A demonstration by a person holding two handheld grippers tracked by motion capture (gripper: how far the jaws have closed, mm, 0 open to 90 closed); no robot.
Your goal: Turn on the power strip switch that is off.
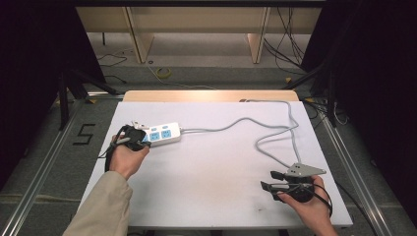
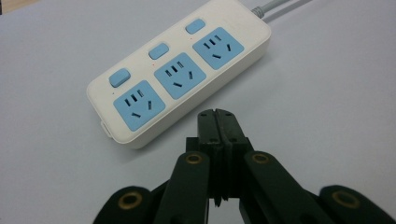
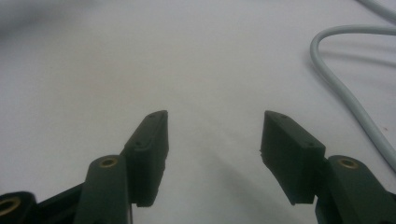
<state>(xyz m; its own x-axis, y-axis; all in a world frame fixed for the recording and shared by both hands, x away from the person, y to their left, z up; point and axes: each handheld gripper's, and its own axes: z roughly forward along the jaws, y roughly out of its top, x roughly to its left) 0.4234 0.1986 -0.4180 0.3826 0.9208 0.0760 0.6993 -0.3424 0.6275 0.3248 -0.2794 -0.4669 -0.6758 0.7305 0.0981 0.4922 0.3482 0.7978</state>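
High view: the white table (image 1: 211, 162) carries a power strip (image 1: 160, 133) near its far left part, long axis running left to right, with its grey cable (image 1: 265, 129) looping off to the right and back toward the far edge. The left gripper (image 1: 139, 139) sits at the strip's left end, clearly the nearer of the 2; the right gripper (image 1: 271, 180) rests well apart at the near right corner, pointing left across bare table.

In the left gripper view the strip (image 2: 180, 74) lies just ahead and to the left of the left gripper (image 2: 218, 115), whose jaws are pressed together on nothing; 3 blue sockets run diagonally away, each with a switch (image 2: 118, 78) beside it.

In the right gripper view the right gripper (image 3: 212, 140) stands spread, empty, the cable (image 3: 348, 100) curving past on its right.
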